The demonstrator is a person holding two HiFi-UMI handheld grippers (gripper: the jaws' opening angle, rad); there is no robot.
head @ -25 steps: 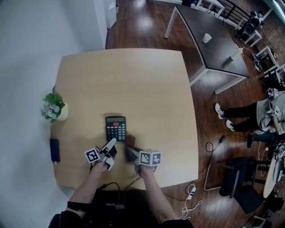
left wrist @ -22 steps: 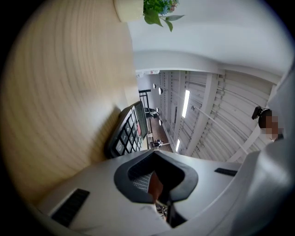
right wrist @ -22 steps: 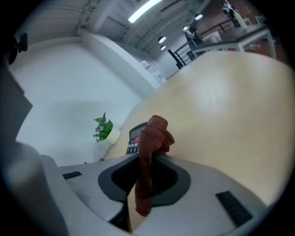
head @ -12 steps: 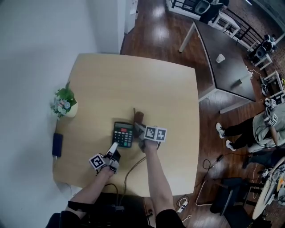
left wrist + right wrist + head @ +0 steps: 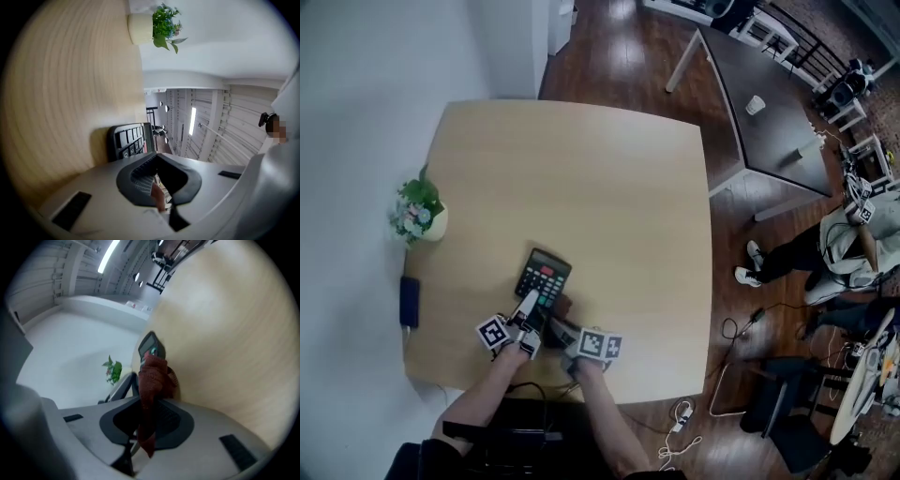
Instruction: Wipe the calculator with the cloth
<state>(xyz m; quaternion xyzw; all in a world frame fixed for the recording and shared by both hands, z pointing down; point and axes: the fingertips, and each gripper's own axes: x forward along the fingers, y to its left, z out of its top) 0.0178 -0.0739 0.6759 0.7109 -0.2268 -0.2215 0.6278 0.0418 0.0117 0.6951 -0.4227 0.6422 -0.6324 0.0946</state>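
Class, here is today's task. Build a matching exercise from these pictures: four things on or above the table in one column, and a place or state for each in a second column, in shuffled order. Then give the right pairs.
Things
1. calculator
2. cloth
3. potted plant
4. dark flat device

Places or states
A. stands upright by the left edge of the table
B. clamped by the right gripper
C. lies flat at the table's left edge
D. lies on the table at the tip of the left gripper

Pairs: 1-D, 2-B, 3-A, 4-C
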